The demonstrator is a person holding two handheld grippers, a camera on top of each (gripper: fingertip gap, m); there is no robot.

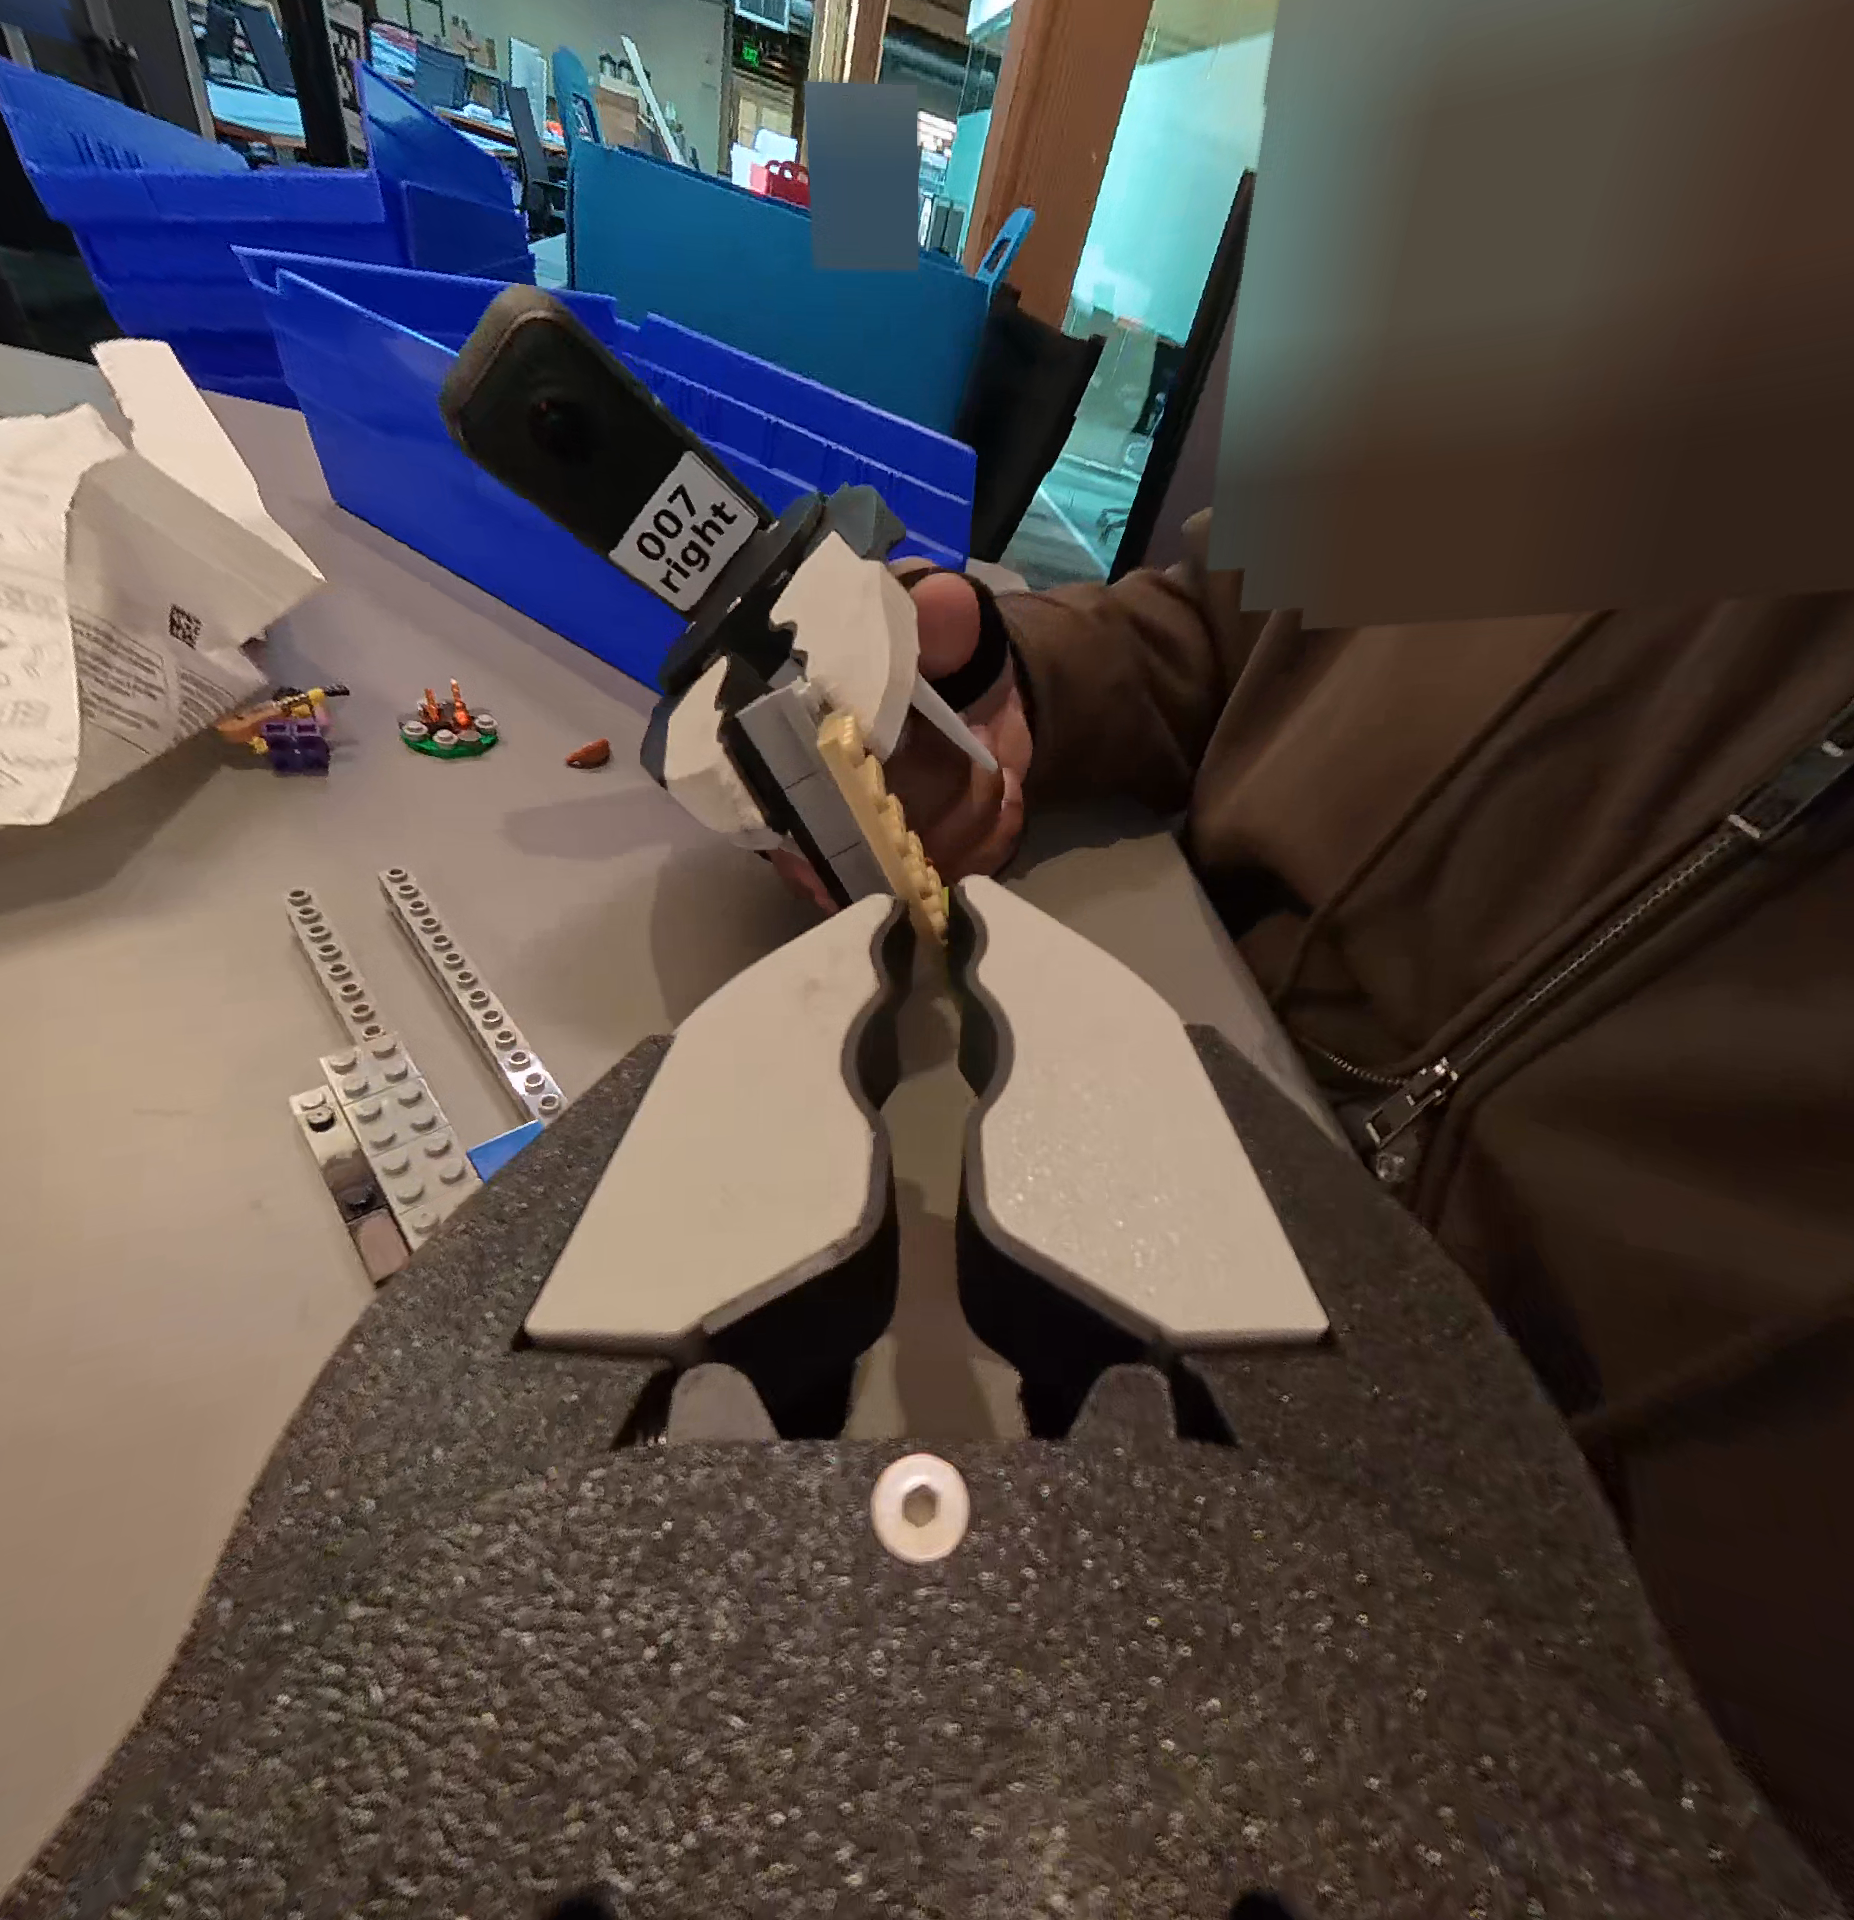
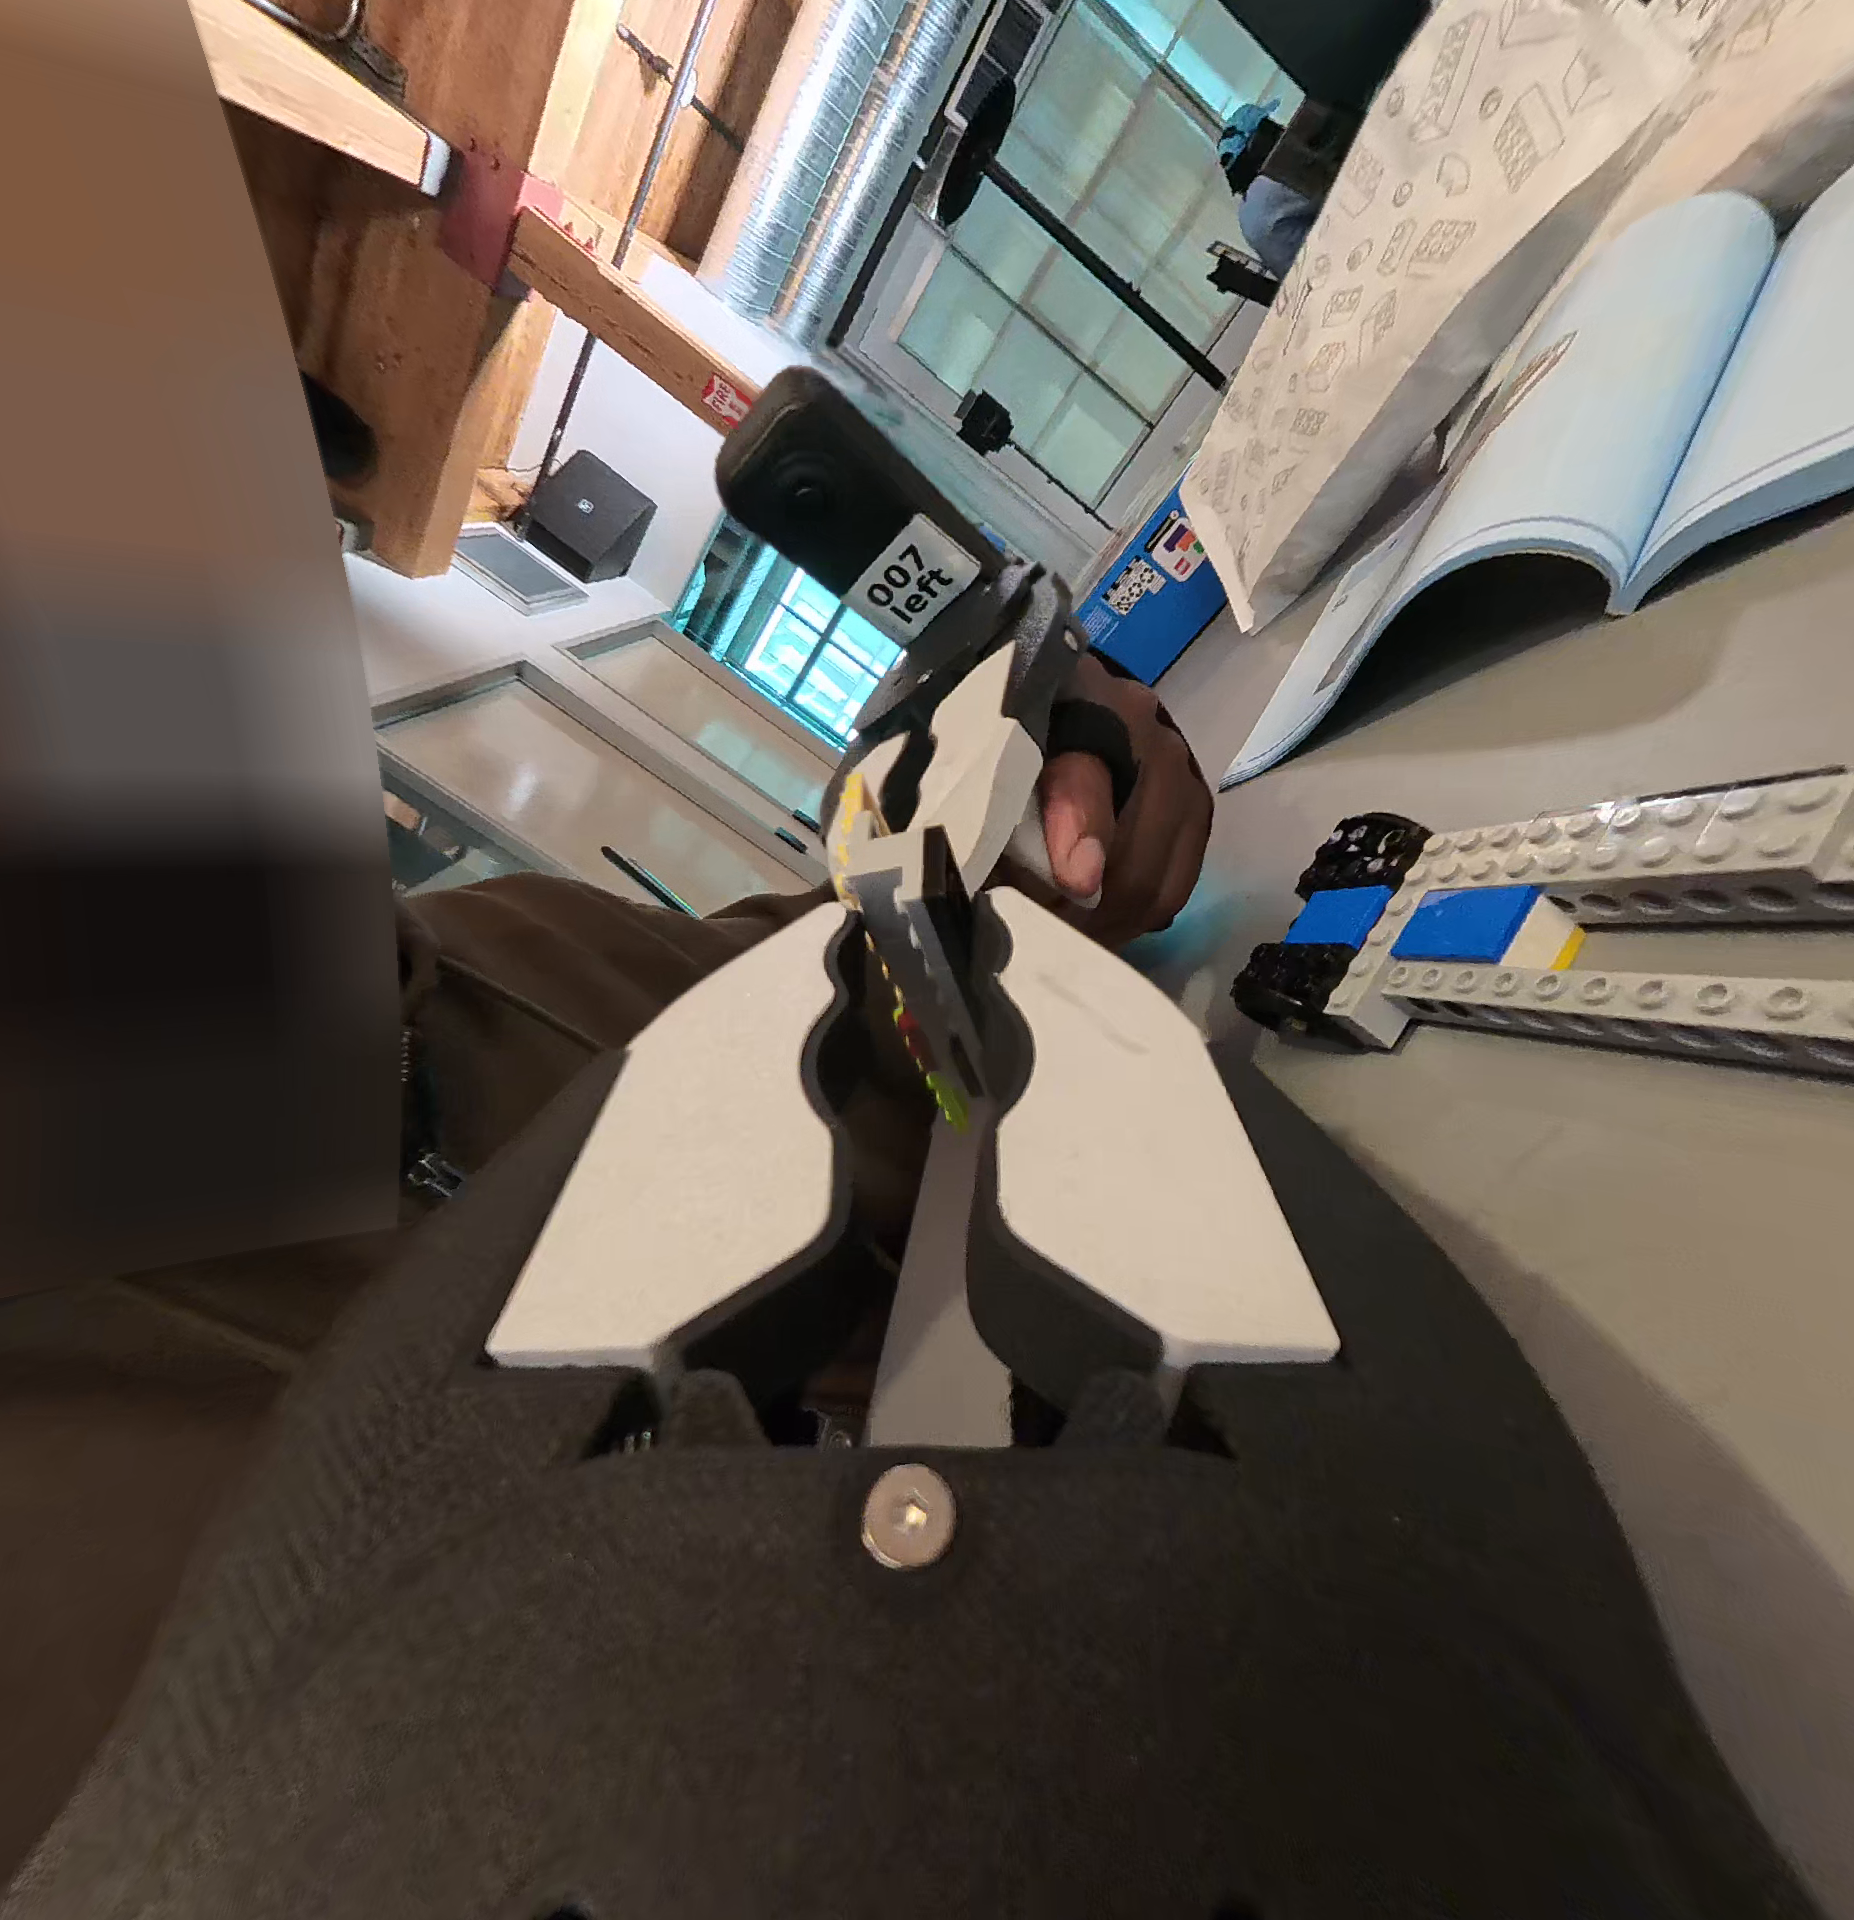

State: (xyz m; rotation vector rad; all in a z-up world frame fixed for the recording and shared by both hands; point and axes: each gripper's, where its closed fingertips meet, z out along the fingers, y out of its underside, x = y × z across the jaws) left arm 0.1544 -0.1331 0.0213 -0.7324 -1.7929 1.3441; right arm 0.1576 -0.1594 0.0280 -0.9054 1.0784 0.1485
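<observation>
Soft indoor light, sharp centre, warped edges

Daylight glowed teal through the windows (image 2: 1058, 343) while the grey table (image 1: 123, 1195) was evenly lit, with soft shadows under the paper (image 1: 102, 644). Wide-angle distortion bent the blue bins (image 1: 611, 436) and tilted the right view; backgrounds were soft, and mosaic patches covered parts of the frames.
</observation>
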